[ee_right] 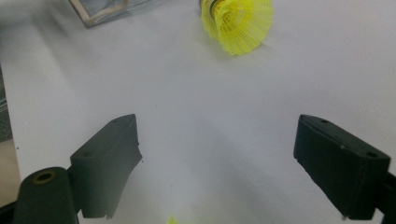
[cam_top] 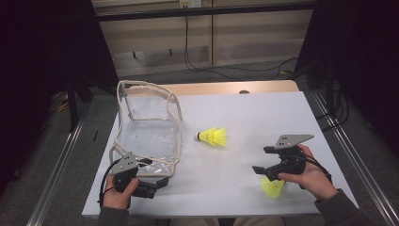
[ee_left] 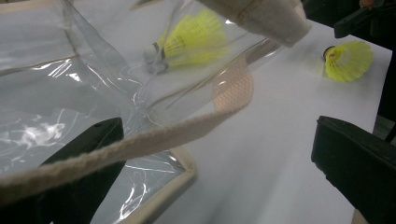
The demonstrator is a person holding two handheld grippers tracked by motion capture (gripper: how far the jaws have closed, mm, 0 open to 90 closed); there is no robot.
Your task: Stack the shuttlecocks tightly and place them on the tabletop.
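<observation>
A clear plastic bag [cam_top: 149, 127] with beige trim stands open on the left of the white table [cam_top: 244, 113]. One yellow shuttlecock [cam_top: 212, 137] lies mid-table, just right of the bag; the left gripper view shows this shuttlecock [ee_left: 196, 35] through the plastic. A second shuttlecock [cam_top: 273, 187] lies under my right hand. My left gripper [cam_top: 157, 181] is open at the bag's near corner, and a beige strap [ee_left: 140, 142] crosses in front of one jaw. My right gripper [ee_right: 217, 163] is open over bare table, pointing at the mid-table shuttlecock [ee_right: 240, 18].
The white sheet leaves a strip of wooden tabletop [cam_top: 226, 87] bare at the far edge. Metal rails [cam_top: 59, 162] run along both sides of the table. Cables [cam_top: 226, 69] lie on the floor beyond it.
</observation>
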